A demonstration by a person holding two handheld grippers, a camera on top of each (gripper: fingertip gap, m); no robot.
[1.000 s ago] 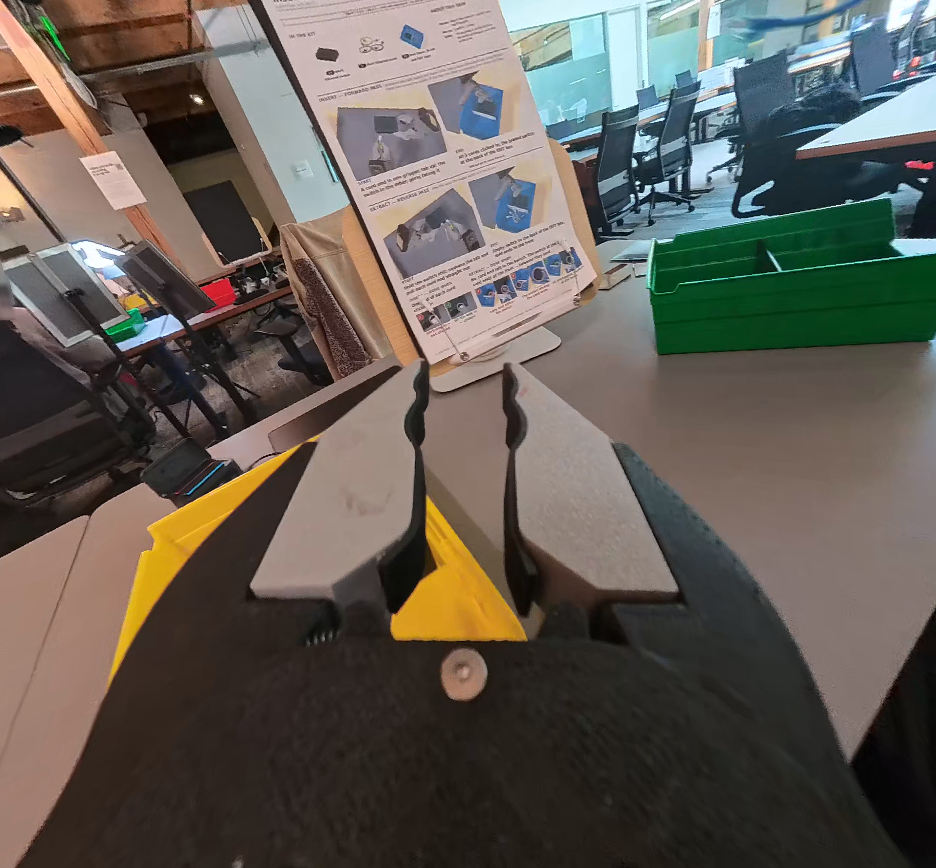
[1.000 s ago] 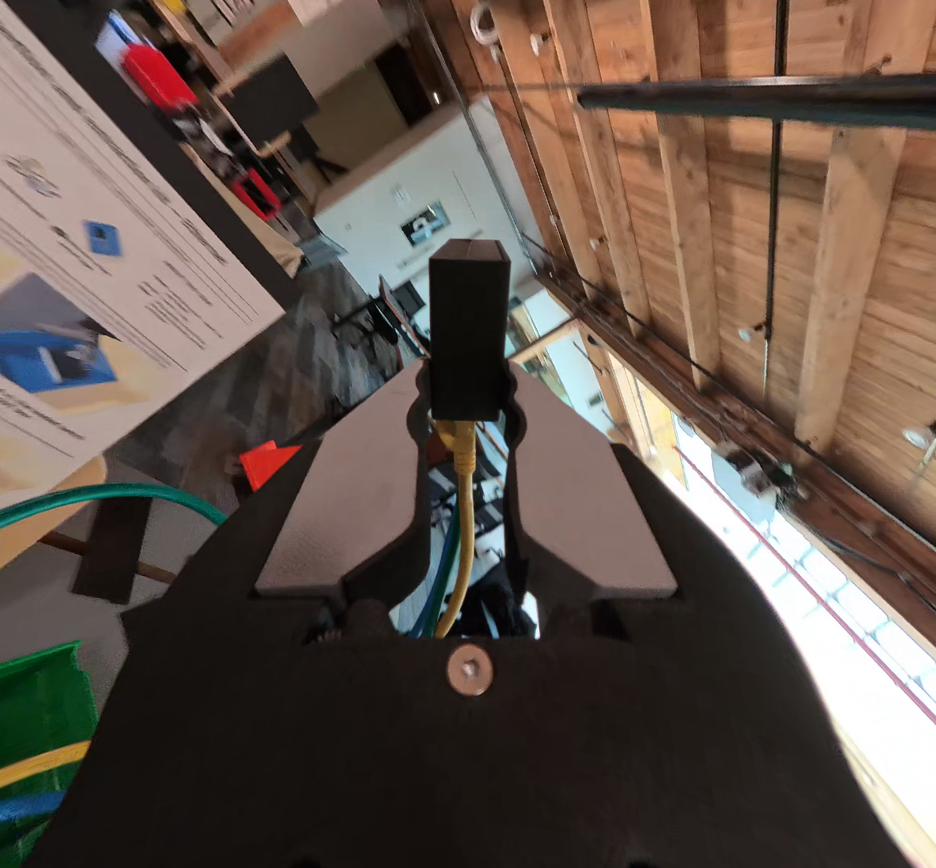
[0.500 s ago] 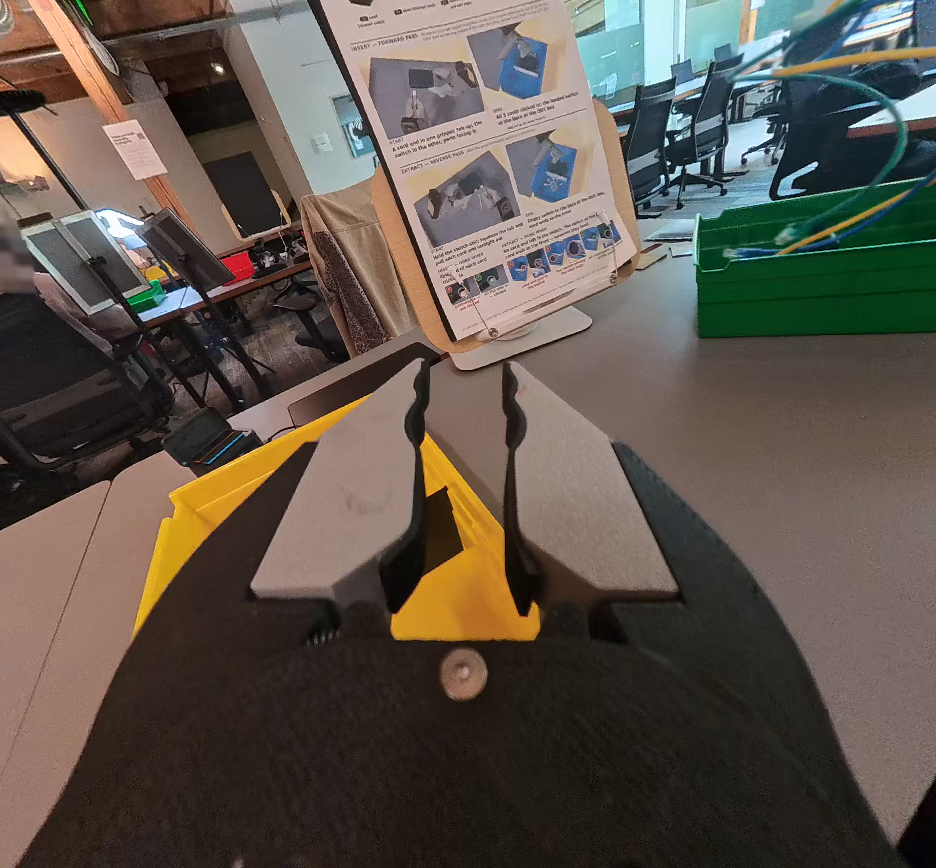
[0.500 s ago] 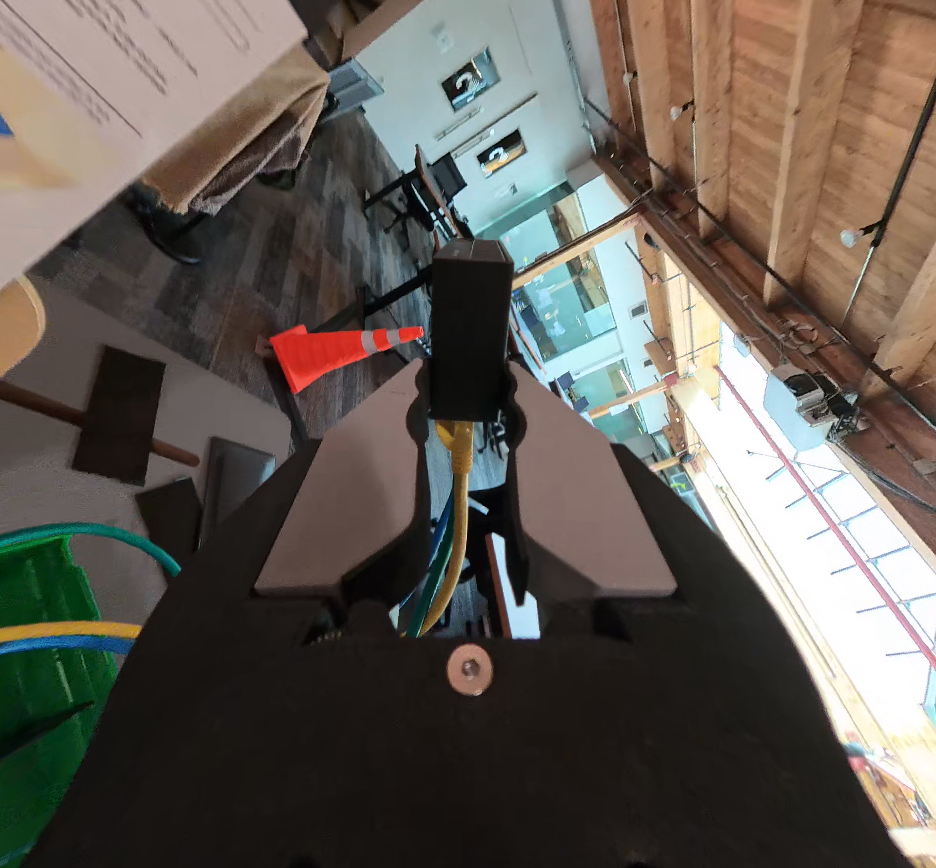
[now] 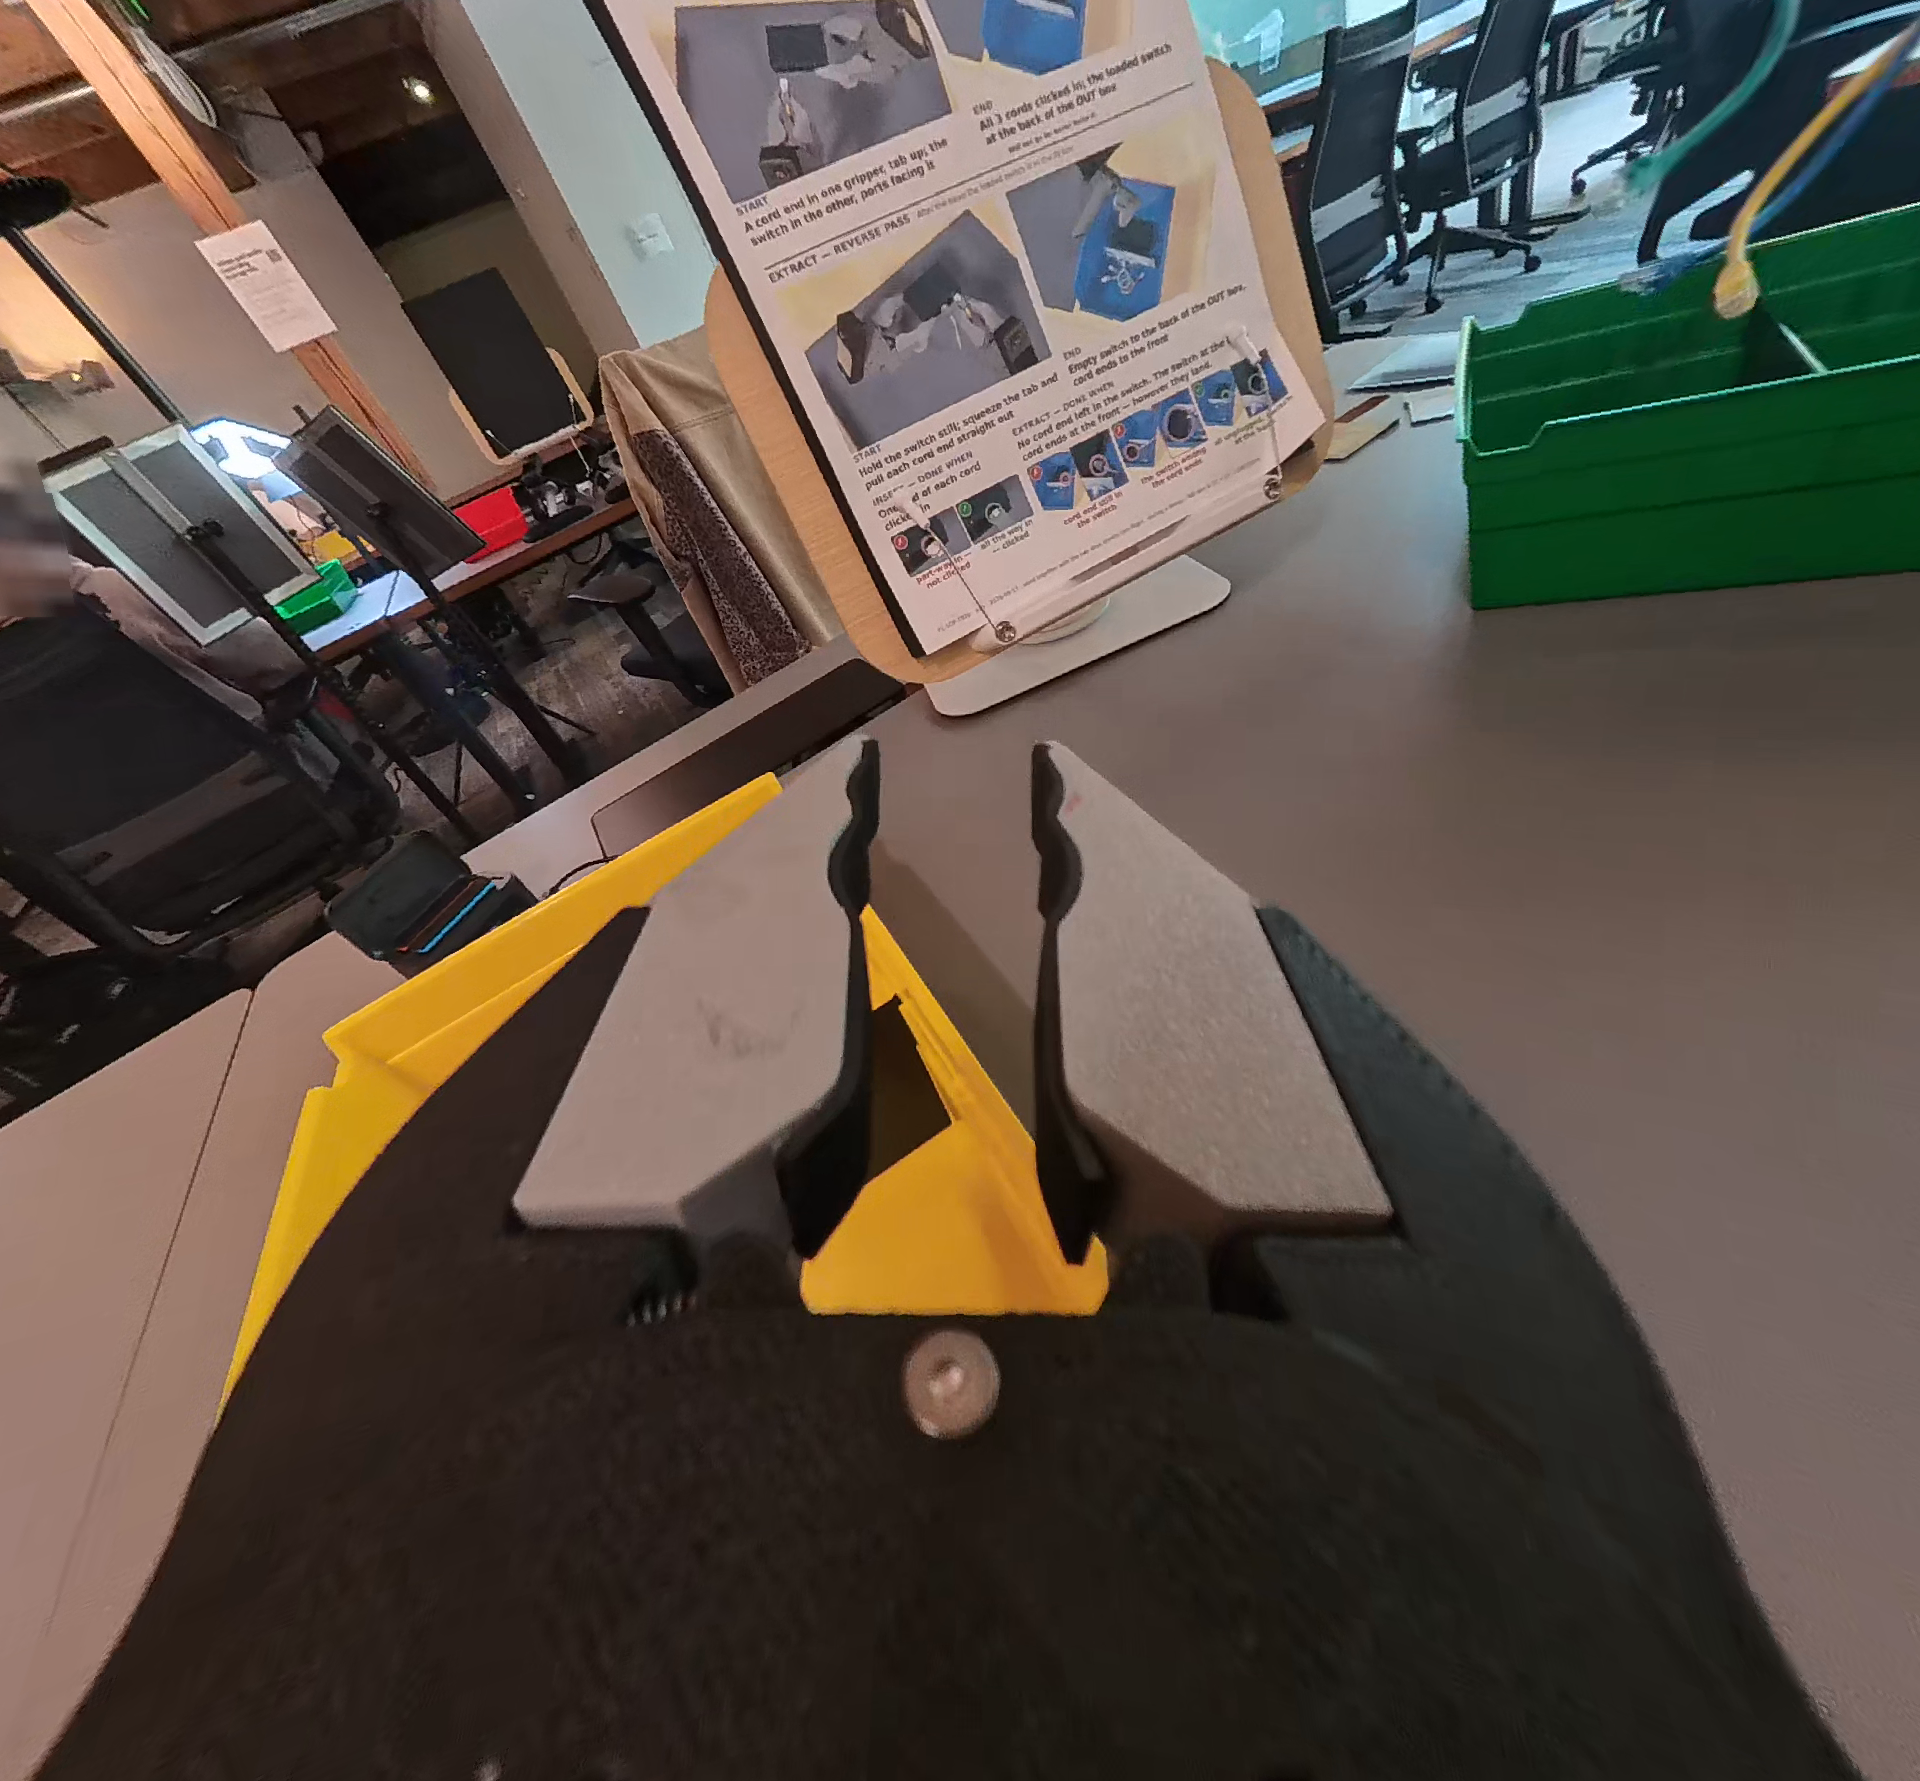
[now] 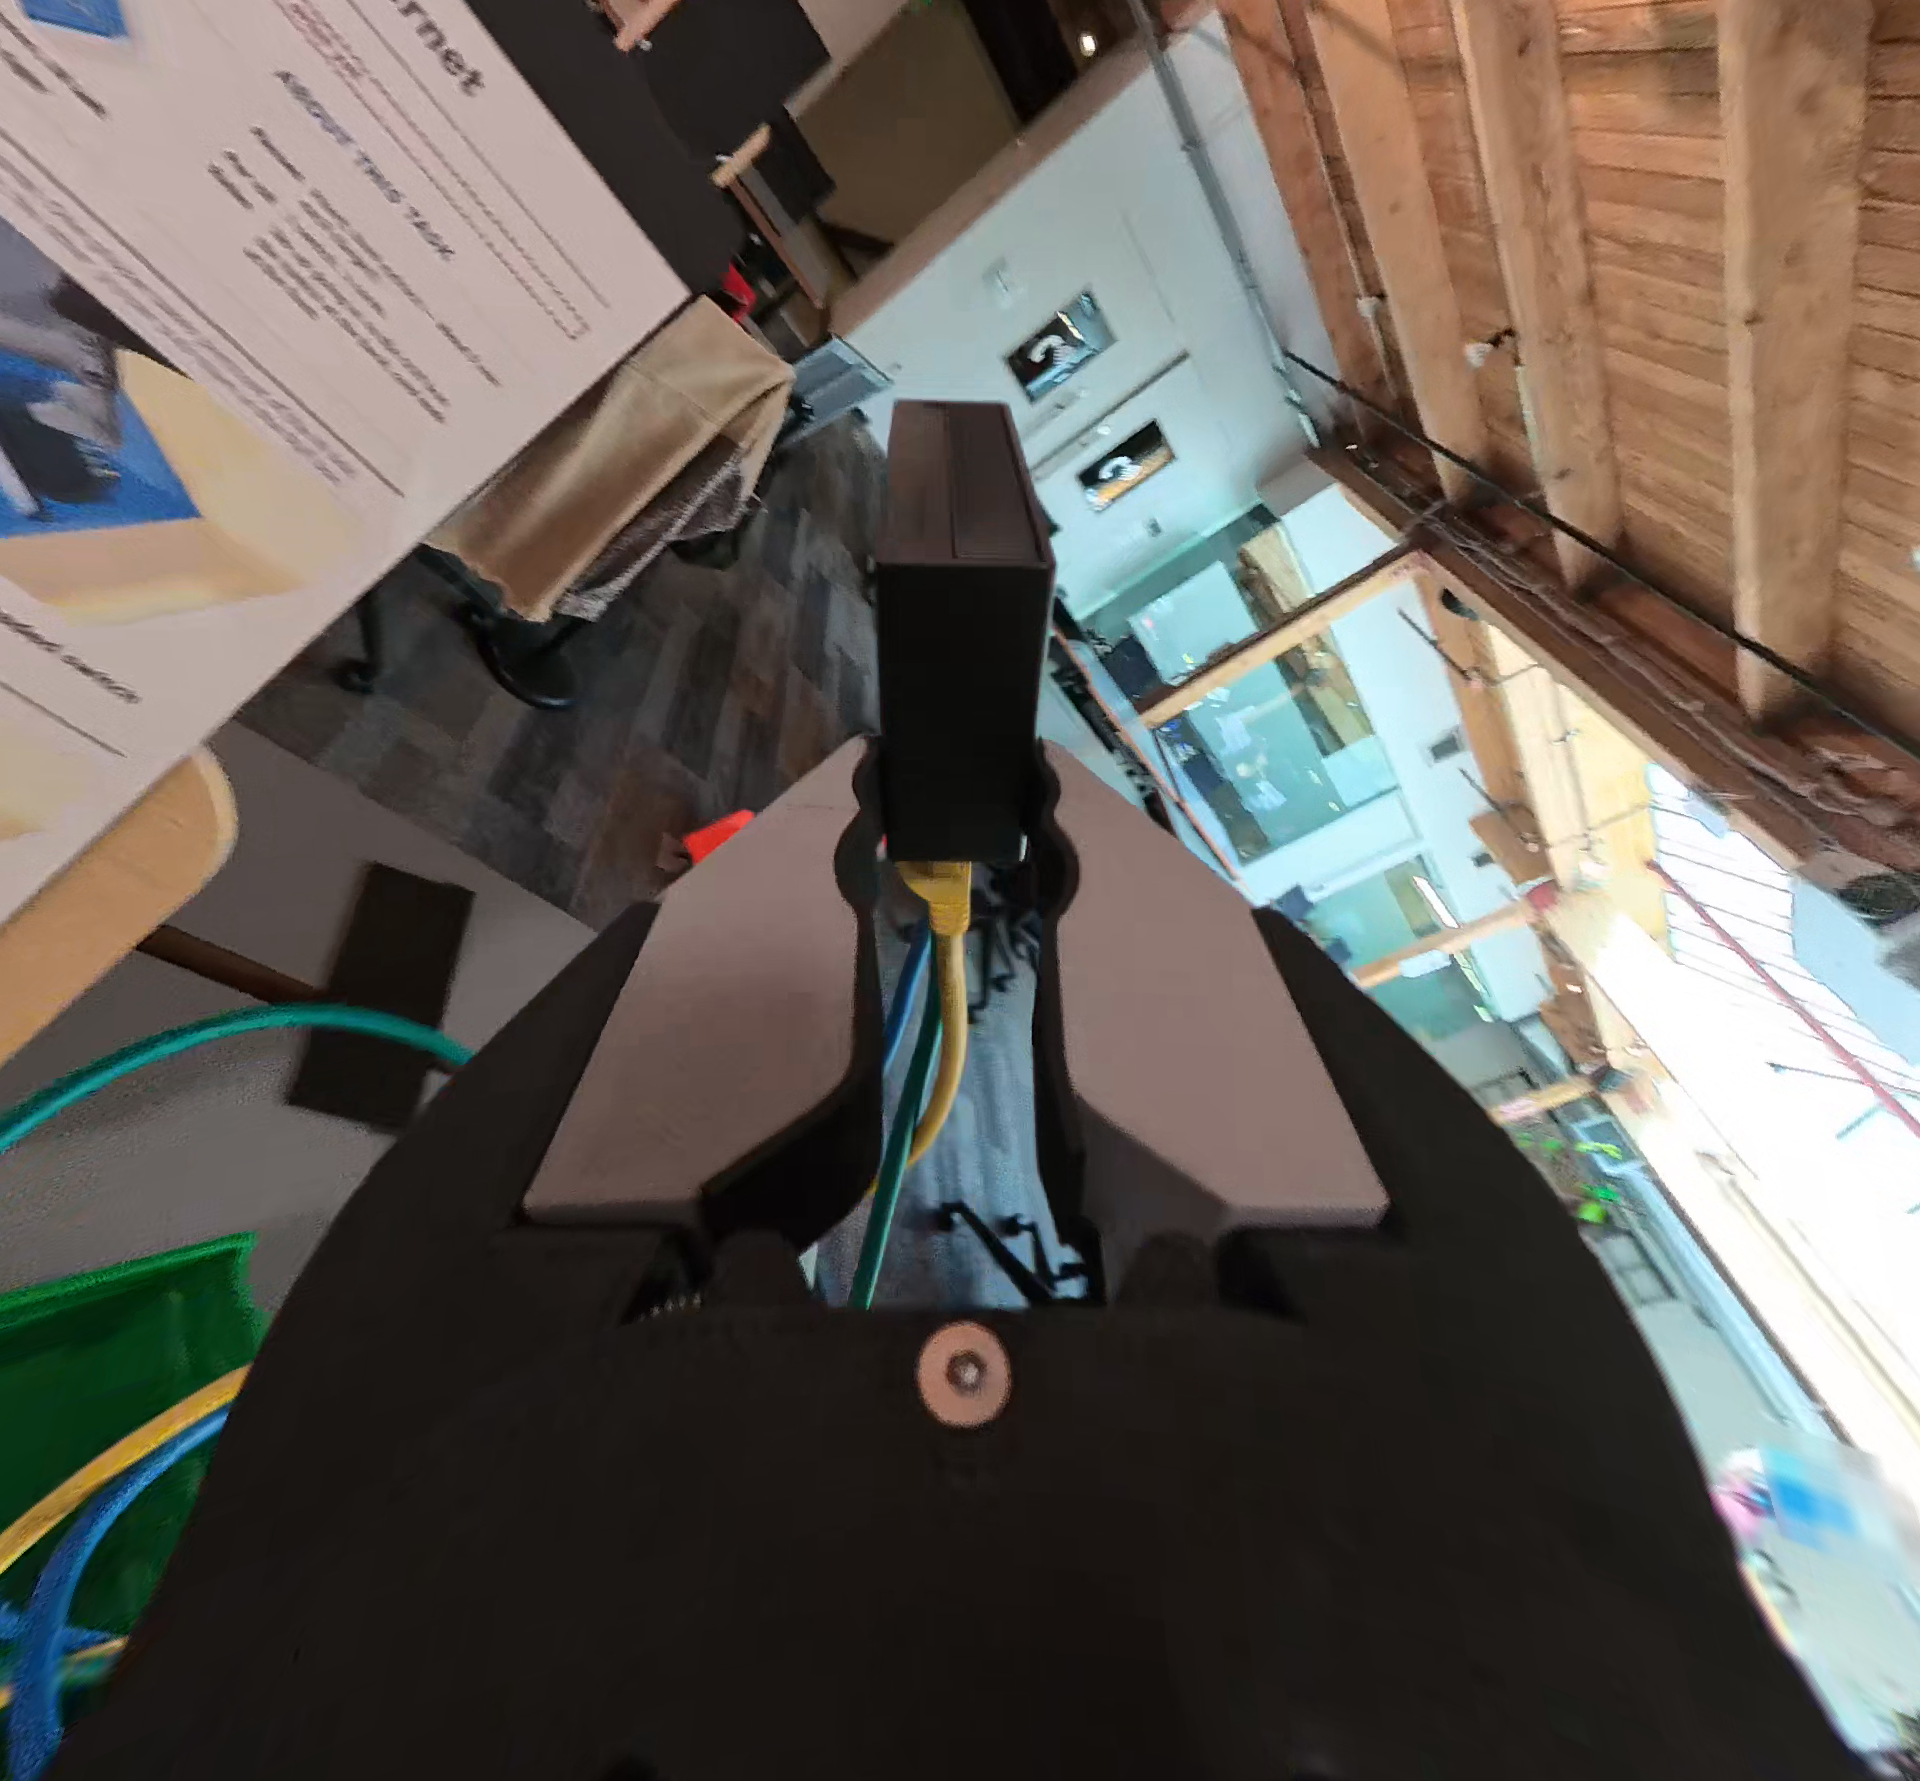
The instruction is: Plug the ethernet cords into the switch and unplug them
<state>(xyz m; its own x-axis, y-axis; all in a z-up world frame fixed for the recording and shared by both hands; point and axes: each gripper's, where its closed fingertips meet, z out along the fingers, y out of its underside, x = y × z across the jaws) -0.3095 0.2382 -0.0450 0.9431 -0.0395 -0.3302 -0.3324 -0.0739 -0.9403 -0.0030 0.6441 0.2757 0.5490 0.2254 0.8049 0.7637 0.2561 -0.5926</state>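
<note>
My right gripper (image 6: 956, 796) is shut on a black switch (image 6: 961, 651), held up in the air and pointing toward the ceiling. A yellow cord (image 6: 951, 983), a blue cord (image 6: 912, 983) and a green cord (image 6: 899, 1160) run down from the switch's near end between the fingers. In the left wrist view the cords' free ends hang at the upper right, the yellow plug (image 5: 1735, 287) dangling over the green bin (image 5: 1683, 484). My left gripper (image 5: 951, 786) is open and empty, low over the grey table (image 5: 1507, 900), above a yellow bin (image 5: 935, 1212).
An instruction board on a stand (image 5: 966, 277) stands at the back of the table. The green bin also shows at the lower left of the right wrist view (image 6: 94, 1368), with cords in it. Office chairs (image 5: 1455, 152) and desks lie beyond the table. Left tips to right tips: about 60 cm.
My right gripper has swung round with the switch, still held up. The hanging cords have come into the left wrist view over the green bin. My left gripper has drifted slightly forward over the yellow bin.
</note>
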